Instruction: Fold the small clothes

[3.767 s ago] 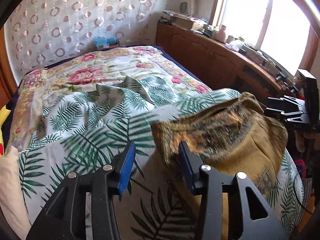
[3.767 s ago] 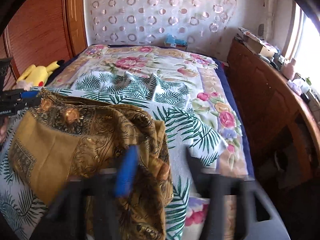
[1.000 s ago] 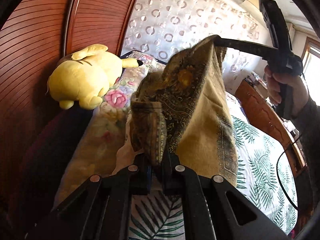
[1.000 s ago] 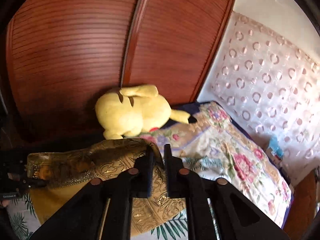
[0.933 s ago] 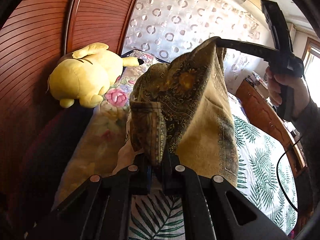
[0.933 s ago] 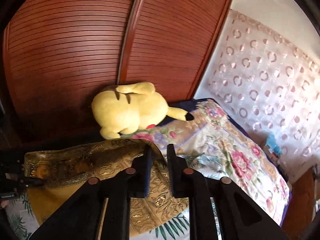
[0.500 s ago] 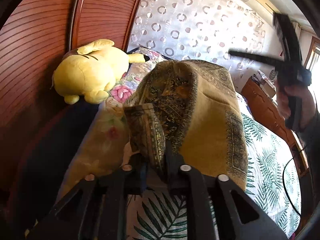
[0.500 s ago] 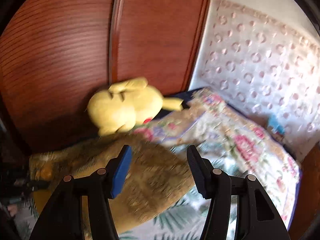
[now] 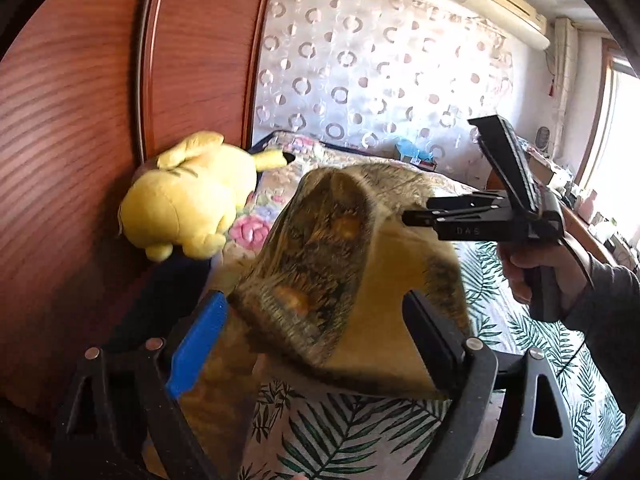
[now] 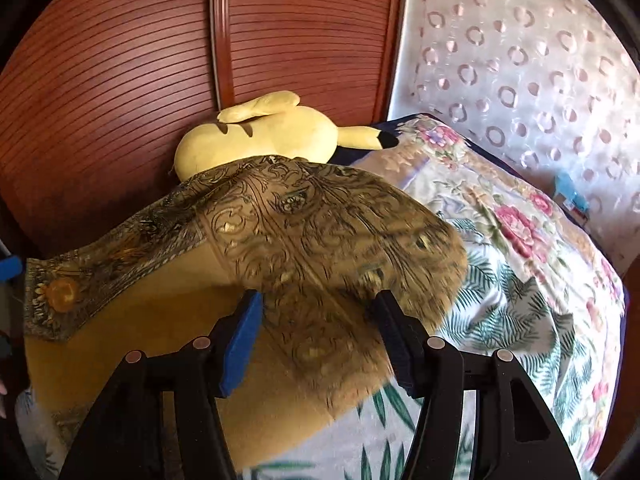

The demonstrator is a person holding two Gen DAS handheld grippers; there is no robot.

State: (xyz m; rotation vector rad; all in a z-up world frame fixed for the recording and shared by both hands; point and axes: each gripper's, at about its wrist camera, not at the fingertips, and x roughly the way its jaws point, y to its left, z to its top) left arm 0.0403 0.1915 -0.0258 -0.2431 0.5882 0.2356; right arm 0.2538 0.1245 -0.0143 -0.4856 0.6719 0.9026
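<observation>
your left hand-held gripper [image 9: 316, 344] has just spread, freeing the ochre cloth [image 9: 360, 264] that lies between and ahead of its jaws; the right hand-held gripper [image 10: 320, 336], also spread, hangs over the cloth's far end.

Lighting: daylight is entering from a window [image 9: 624, 128] at the right edge of the left wrist view, which is blowing out to white.

Wall covering [image 10: 520, 60]: pale surface is glaring in the right wrist view.

Wooden panelling [image 9: 80, 120]: showing warm, evenly lit reddish tones.

Blur: the mustard patterned cloth [image 9: 332, 264] is smearing along its lower edges in both views; the leaf-print bedsheet [image 10: 500, 300] beside it is streaking.

Sharpness: the yellow plush toy [image 10: 260, 132] is staying crisp.

Distortion: fisheye is bending straight lines; black vignette is ringing every corner.
</observation>
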